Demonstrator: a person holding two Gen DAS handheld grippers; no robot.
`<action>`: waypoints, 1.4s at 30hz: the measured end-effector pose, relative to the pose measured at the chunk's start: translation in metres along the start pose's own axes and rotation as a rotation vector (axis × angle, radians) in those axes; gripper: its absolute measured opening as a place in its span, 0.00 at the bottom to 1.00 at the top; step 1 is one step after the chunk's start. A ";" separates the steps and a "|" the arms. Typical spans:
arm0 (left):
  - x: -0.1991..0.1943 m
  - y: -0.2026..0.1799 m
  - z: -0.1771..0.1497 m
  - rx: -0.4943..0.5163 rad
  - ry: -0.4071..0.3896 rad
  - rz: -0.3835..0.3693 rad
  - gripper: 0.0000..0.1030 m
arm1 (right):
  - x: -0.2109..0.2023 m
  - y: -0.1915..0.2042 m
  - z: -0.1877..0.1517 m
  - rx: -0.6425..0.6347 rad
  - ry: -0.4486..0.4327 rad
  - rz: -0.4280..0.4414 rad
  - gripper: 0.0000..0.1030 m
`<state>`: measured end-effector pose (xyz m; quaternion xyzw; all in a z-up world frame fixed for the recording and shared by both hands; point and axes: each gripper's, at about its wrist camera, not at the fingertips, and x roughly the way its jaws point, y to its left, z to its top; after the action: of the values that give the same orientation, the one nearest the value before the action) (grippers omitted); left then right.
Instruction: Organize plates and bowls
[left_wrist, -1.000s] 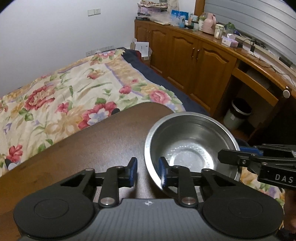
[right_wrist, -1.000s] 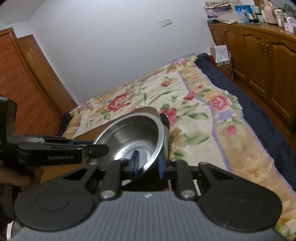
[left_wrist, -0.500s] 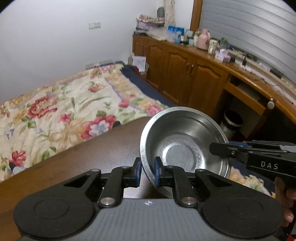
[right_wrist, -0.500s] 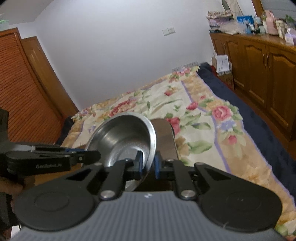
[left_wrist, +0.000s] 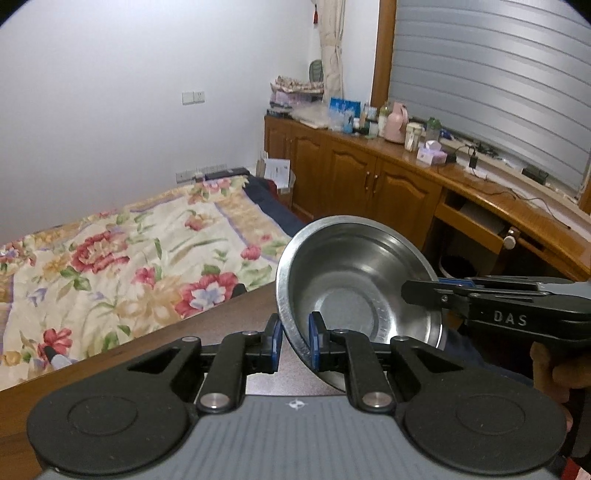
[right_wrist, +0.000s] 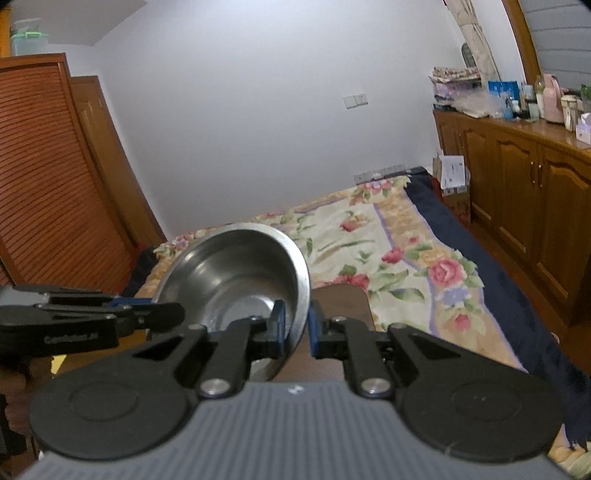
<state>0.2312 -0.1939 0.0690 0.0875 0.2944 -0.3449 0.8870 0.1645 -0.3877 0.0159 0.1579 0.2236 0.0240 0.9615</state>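
A round steel bowl (left_wrist: 351, 280) hangs above the dark wooden table (left_wrist: 184, 332), held from two sides. My left gripper (left_wrist: 295, 332) is shut on its near-left rim, one blue pad inside the wall and one outside. My right gripper (left_wrist: 424, 291) reaches in from the right and pinches the opposite rim, with a person's hand behind it. In the right wrist view the bowl (right_wrist: 236, 266) tilts toward the camera, the right gripper (right_wrist: 295, 321) is shut on its right rim, and the left gripper (right_wrist: 166, 314) clamps the left side. The end of the table (right_wrist: 343, 299) shows below.
A bed with a floral cover (left_wrist: 129, 251) lies just beyond the table. Wooden cabinets (left_wrist: 351, 184) with a cluttered top run along the right wall, with a waste bin (left_wrist: 454, 266) under the desk. Louvred wardrobe doors (right_wrist: 48, 184) stand at the left.
Both grippers closed their pads onto the bowl's rim and lifted it off the table. The bowl now sits higher in both views, with more of the room showing behind it.
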 end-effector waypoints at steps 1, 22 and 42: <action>-0.006 -0.001 -0.001 0.000 -0.007 0.004 0.17 | -0.002 0.002 0.001 -0.004 -0.004 0.004 0.14; -0.082 0.002 -0.036 -0.028 -0.081 0.056 0.17 | -0.030 0.043 -0.009 -0.063 -0.059 0.099 0.12; -0.100 0.009 -0.085 -0.019 -0.041 0.023 0.17 | -0.046 0.064 -0.048 -0.095 -0.003 0.132 0.12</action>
<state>0.1391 -0.1003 0.0577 0.0754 0.2782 -0.3335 0.8976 0.1040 -0.3186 0.0145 0.1266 0.2096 0.0978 0.9646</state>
